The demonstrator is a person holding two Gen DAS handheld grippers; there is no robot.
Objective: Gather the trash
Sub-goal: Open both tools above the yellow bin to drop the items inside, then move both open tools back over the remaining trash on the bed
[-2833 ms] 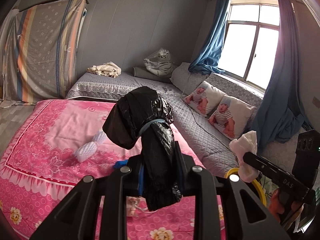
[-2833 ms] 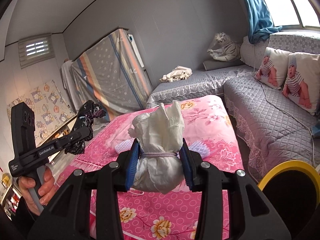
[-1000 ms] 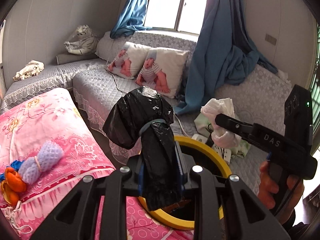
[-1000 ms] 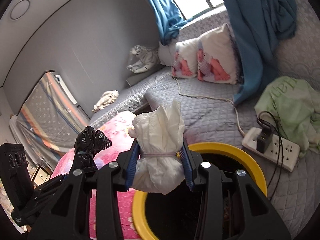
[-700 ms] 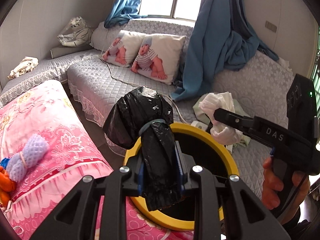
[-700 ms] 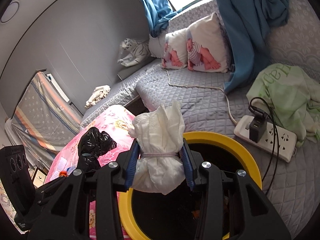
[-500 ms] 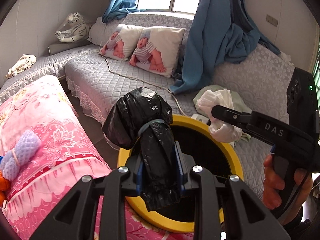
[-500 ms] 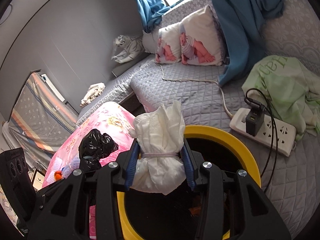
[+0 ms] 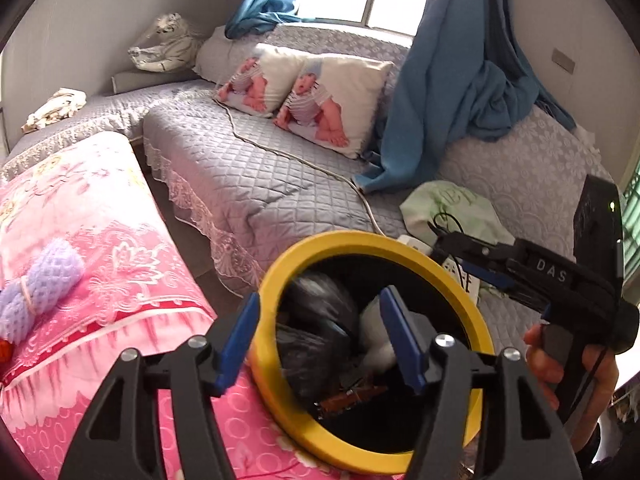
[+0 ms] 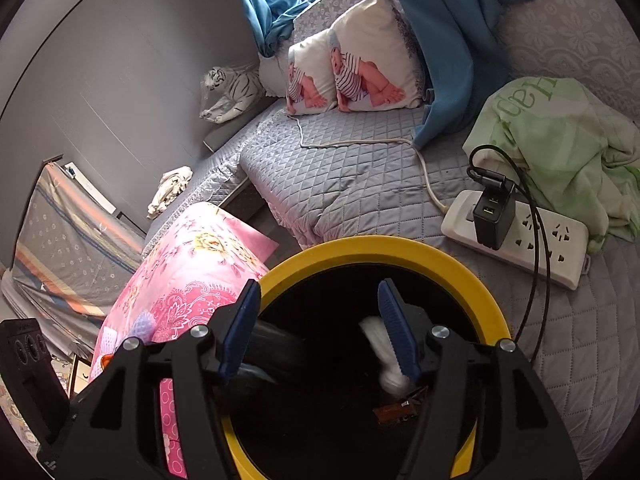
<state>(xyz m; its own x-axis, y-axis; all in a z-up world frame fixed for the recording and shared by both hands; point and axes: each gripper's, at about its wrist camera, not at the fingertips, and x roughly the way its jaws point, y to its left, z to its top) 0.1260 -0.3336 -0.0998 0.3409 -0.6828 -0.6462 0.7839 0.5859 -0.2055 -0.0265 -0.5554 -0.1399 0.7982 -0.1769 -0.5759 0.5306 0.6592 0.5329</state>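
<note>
A black bin with a yellow rim stands between the pink bed and the grey sofa. My left gripper is open and empty right above its mouth. A black trash bag and a white trash bag are inside the bin, blurred. My right gripper is open and empty over the bin; the white bag and the blurred black bag show below it. The right gripper also shows in the left wrist view, at the bin's far rim.
The pink bedspread lies left of the bin, with a purple mesh bundle on it. The grey quilted sofa holds a white power strip with a black charger, a green cloth, two baby-print pillows.
Both grippers have opened over the bin. The black bag has dropped out of the left gripper and the white bag out of the right gripper into the bin.
</note>
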